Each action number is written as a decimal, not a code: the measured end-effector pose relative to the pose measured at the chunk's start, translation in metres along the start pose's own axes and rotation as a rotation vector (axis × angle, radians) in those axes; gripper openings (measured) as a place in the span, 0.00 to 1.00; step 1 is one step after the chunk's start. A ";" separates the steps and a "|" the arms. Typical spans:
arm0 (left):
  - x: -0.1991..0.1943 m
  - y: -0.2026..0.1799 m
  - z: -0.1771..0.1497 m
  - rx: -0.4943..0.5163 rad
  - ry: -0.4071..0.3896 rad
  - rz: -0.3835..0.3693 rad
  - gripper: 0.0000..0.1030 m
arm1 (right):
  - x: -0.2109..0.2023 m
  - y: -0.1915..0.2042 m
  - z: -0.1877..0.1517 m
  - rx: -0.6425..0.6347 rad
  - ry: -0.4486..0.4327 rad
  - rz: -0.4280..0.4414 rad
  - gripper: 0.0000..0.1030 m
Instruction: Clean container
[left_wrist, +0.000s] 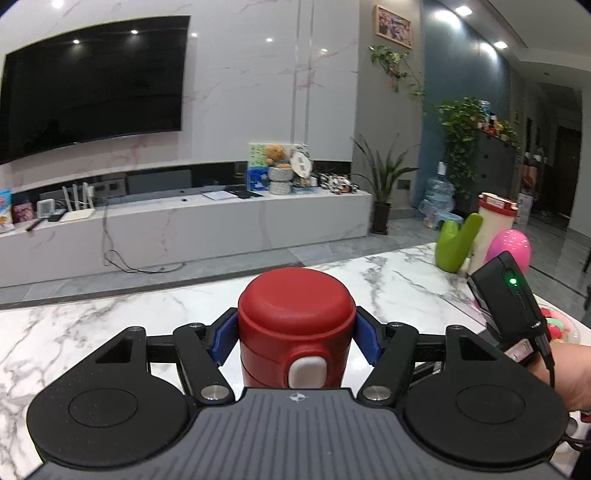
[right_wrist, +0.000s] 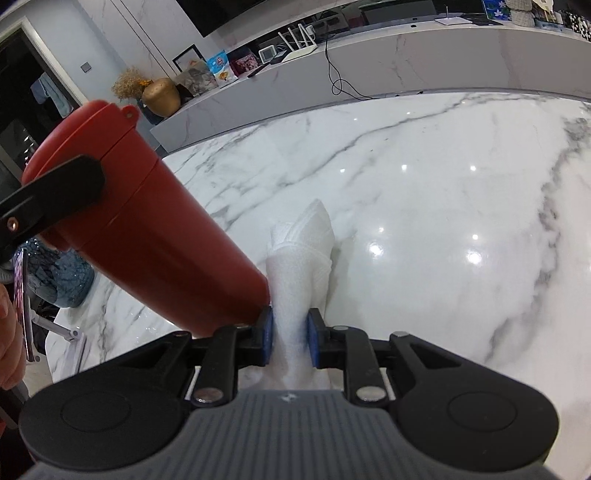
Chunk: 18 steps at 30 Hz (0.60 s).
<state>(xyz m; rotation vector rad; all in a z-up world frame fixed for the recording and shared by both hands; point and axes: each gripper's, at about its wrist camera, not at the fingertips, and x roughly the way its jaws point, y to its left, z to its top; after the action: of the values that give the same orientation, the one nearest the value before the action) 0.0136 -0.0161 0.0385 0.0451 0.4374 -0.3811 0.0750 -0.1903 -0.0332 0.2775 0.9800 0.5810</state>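
the left gripper (left_wrist: 295, 338) pinches the red flask (left_wrist: 295, 325) just under its lid, blue pads against both sides. the right gripper (right_wrist: 290, 338) is pressed onto a folded white tissue (right_wrist: 301, 254), whose left edge touches the flask's base. ahead and right of it the marble table (right_wrist: 443, 221) lies bare up to its far edge.

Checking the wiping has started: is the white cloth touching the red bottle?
Touching. In the right wrist view the white cloth, clamped in the right gripper, presses against the red bottle at its lower end, with no gap visible.
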 end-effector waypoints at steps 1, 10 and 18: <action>0.000 -0.001 0.000 -0.005 -0.001 0.011 0.68 | 0.000 0.000 0.000 0.004 -0.001 -0.002 0.23; -0.003 -0.011 -0.001 -0.049 -0.006 0.112 0.70 | 0.000 0.004 -0.003 0.014 -0.008 -0.016 0.23; 0.000 -0.005 0.004 0.017 0.028 0.026 0.60 | -0.002 0.014 -0.010 -0.029 0.011 0.001 0.23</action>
<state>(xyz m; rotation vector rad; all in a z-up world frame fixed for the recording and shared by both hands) 0.0139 -0.0217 0.0426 0.0726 0.4611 -0.3586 0.0616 -0.1801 -0.0306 0.2491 0.9812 0.5976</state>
